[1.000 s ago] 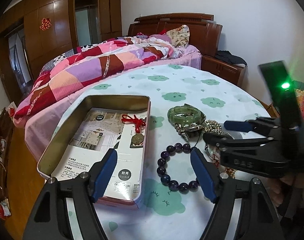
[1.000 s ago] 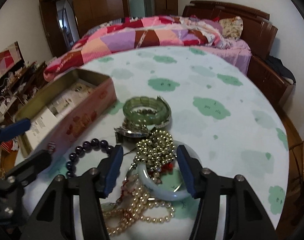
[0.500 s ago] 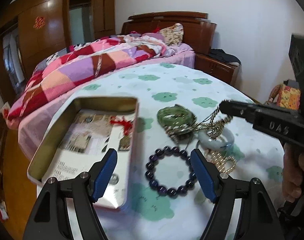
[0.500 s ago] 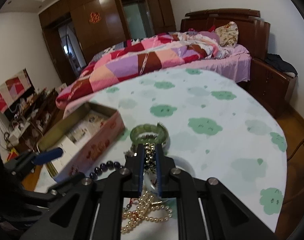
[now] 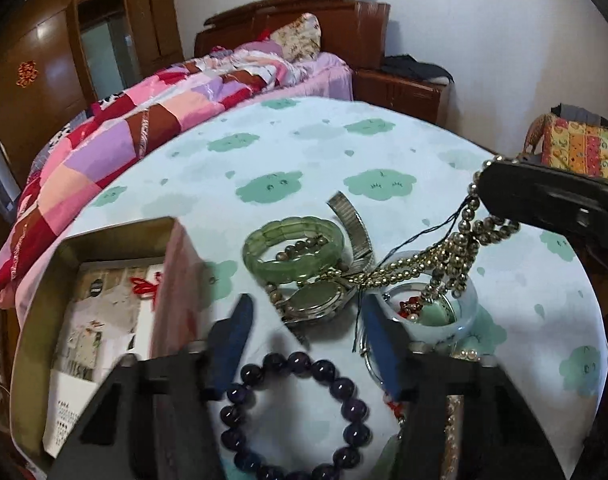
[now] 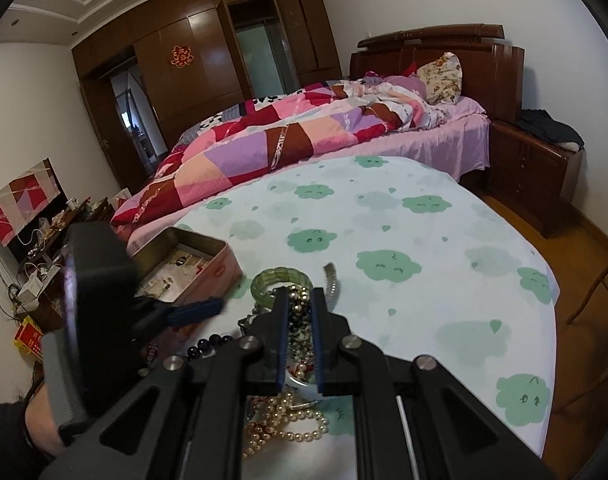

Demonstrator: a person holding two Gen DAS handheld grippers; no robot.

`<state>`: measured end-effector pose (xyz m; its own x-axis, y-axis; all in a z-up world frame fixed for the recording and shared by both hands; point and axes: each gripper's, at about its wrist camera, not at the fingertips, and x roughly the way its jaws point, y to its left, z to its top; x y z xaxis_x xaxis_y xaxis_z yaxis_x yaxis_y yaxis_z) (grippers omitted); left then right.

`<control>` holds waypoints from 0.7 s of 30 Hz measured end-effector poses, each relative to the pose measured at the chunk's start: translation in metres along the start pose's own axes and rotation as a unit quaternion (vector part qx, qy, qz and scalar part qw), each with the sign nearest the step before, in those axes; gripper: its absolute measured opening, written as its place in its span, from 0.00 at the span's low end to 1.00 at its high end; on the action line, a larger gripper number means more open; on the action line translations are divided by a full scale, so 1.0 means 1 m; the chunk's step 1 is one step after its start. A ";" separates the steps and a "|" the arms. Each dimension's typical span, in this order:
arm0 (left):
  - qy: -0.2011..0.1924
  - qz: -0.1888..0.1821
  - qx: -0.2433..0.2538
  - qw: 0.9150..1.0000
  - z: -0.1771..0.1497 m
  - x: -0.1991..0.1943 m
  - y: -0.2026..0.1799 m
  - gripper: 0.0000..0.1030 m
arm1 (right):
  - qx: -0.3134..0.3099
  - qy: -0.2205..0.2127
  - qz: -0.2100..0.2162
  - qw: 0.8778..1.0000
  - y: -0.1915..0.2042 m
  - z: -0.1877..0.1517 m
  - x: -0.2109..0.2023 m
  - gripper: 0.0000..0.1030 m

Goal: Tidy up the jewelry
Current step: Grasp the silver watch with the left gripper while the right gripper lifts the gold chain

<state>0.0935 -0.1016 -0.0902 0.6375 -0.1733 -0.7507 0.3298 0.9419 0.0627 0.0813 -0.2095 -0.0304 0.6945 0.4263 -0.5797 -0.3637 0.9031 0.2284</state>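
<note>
My right gripper (image 6: 299,294) is shut on a metallic bead necklace (image 5: 444,256) and holds it lifted; its strands trail down to the pile, still caught near a watch (image 5: 316,300). The right gripper shows at the right of the left wrist view (image 5: 482,184). My left gripper (image 5: 306,320) is open over a dark purple bead bracelet (image 5: 300,412). A green jade bracelet (image 5: 292,254), a pale jade bangle (image 5: 436,320) and a pearl necklace (image 6: 288,424) lie in the pile. The open pink tin (image 5: 172,276) stands at the left, with a red-knot pendant (image 5: 146,286) inside.
The round table has a cloud-print cloth (image 5: 304,168). A bed with a patchwork quilt (image 6: 284,132) stands behind it. A wooden nightstand (image 6: 536,168) is at the right. The left gripper's body (image 6: 96,304) fills the left of the right wrist view.
The right gripper closed on the metallic bead necklace and raised it off the pile. The left gripper moved forward and right, over the purple bracelet, closer to the pile.
</note>
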 end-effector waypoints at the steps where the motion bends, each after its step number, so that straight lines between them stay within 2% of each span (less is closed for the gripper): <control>1: 0.008 -0.002 0.008 1.000 0.000 0.004 -0.003 0.45 | 0.001 -0.003 0.002 1.000 0.000 0.000 -0.001 0.12; 4: 0.023 -0.005 0.014 1.000 -0.003 0.010 -0.005 0.44 | 0.003 -0.009 0.002 1.000 -0.001 0.002 -0.003 0.12; 7: 0.020 0.000 0.002 1.000 -0.004 0.011 -0.001 0.44 | 0.003 -0.010 0.001 1.000 -0.001 0.002 -0.003 0.12; 9: 0.021 -0.004 -0.005 1.000 -0.003 0.013 0.003 0.23 | 0.000 -0.010 0.002 1.000 0.000 0.001 -0.003 0.12; 11: 0.019 -0.016 -0.007 1.000 -0.003 0.011 0.005 0.09 | -0.001 -0.011 0.003 1.000 0.001 0.001 -0.003 0.12; 12: 0.018 -0.027 -0.013 0.999 -0.004 0.008 0.007 0.06 | -0.001 -0.013 0.003 1.000 0.001 0.001 -0.003 0.12; 16: -0.006 -0.063 -0.023 0.998 -0.004 -0.012 0.009 0.02 | 0.003 -0.020 0.001 1.000 -0.002 0.003 -0.008 0.12; 21: -0.023 -0.076 -0.035 0.996 -0.003 -0.030 0.013 0.02 | 0.008 -0.027 -0.003 1.000 -0.006 0.005 -0.012 0.12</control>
<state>0.0766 -0.0837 -0.0690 0.6156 -0.3273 -0.7168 0.3773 0.9210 -0.0965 0.0783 -0.2193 -0.0204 0.7299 0.4220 -0.5377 -0.3489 0.9065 0.2378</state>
